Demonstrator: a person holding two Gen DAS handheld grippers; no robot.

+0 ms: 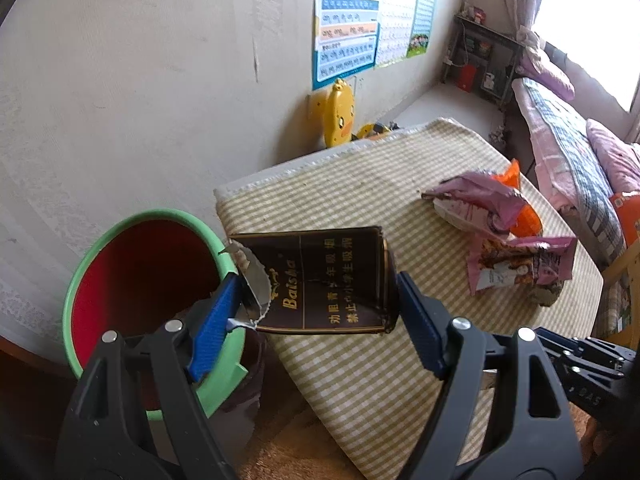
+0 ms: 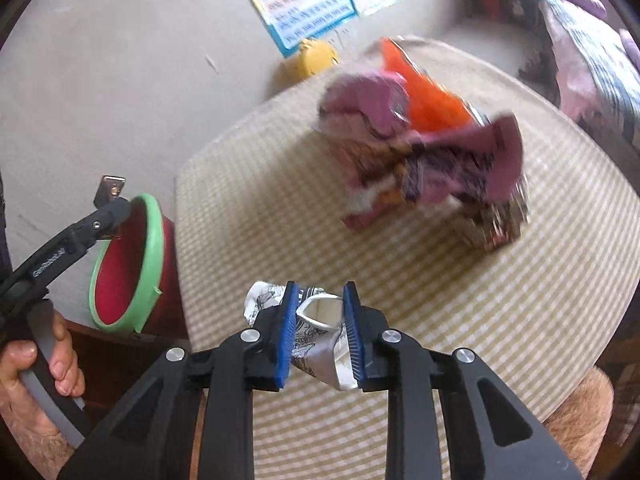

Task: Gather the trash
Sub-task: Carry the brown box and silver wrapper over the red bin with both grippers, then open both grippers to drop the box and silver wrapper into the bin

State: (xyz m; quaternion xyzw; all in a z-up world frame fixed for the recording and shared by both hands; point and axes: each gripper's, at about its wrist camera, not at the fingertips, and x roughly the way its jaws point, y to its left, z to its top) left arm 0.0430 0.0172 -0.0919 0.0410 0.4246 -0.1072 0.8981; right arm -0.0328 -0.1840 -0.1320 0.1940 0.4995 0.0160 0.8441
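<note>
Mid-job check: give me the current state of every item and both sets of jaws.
left gripper: jaws clamped on the cigarette pack
cigarette pack: torn open, held beside bin
right gripper: jaws shut on crumpled paper cup
bin: open
snack wrappers: lying on table

Checked cloth surface [image 1: 360, 380] spreads under & ahead of the tool. Beyond it: yellow duck toy [image 1: 339, 114] by the wall, charts [image 1: 346, 32] above. Far right: bed [image 1: 568, 148], shelf [image 1: 486, 56], window [image 1: 592, 20].
</note>
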